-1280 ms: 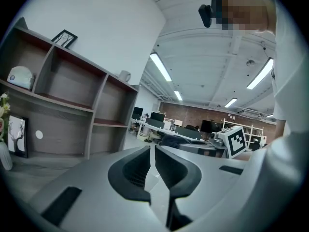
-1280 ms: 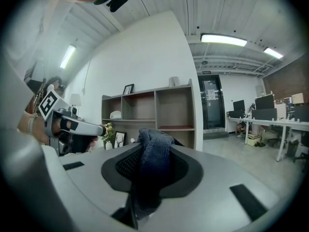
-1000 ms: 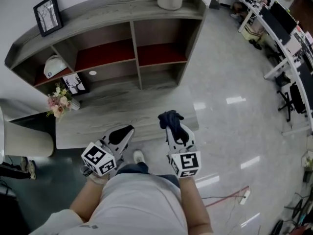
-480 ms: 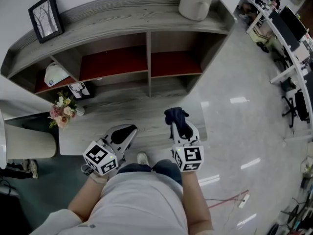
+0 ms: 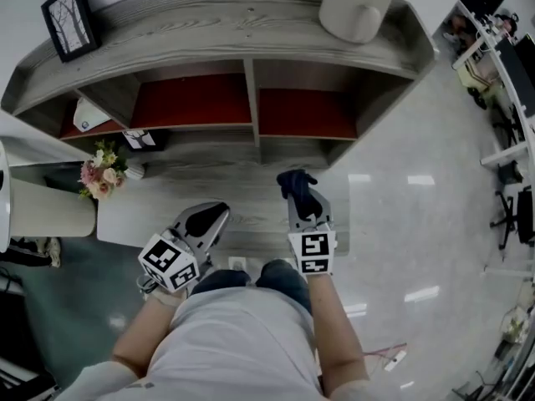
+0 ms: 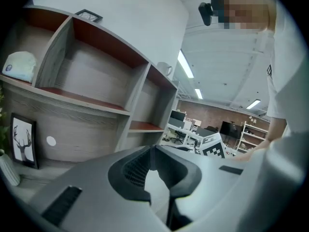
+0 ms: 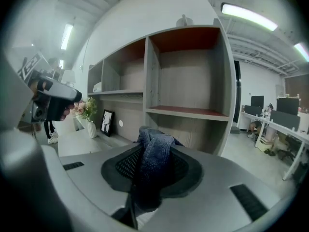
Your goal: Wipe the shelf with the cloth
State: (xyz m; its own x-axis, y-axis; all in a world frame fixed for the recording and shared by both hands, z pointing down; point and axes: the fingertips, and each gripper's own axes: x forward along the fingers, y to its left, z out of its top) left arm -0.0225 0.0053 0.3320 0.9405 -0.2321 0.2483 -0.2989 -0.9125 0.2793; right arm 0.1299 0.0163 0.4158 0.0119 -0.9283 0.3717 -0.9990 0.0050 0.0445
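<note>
A grey wooden shelf unit (image 5: 209,15) with red inner boards (image 5: 192,103) stands in front of me. My right gripper (image 5: 304,203) is shut on a dark blue cloth (image 5: 294,182), which bunches up out of the jaws above the low ledge (image 5: 242,178). In the right gripper view the cloth (image 7: 154,144) fills the jaws of that gripper (image 7: 147,154), facing the open right compartment (image 7: 188,76). My left gripper (image 5: 217,214) hangs to the left over the low platform; its jaws (image 6: 150,150) meet at the tips with nothing between them.
On top of the unit stand a framed picture (image 5: 67,8) and a white cylinder (image 5: 355,5). A white cap (image 5: 88,117) lies in the left compartment, with a small deer picture (image 5: 140,139) and a vase of flowers (image 5: 99,174) nearby. Glossy floor and office desks lie to the right.
The shelf has come closer and more centred in the head view. Both grippers keep their places in front of me, and the cloth stays in the right one.
</note>
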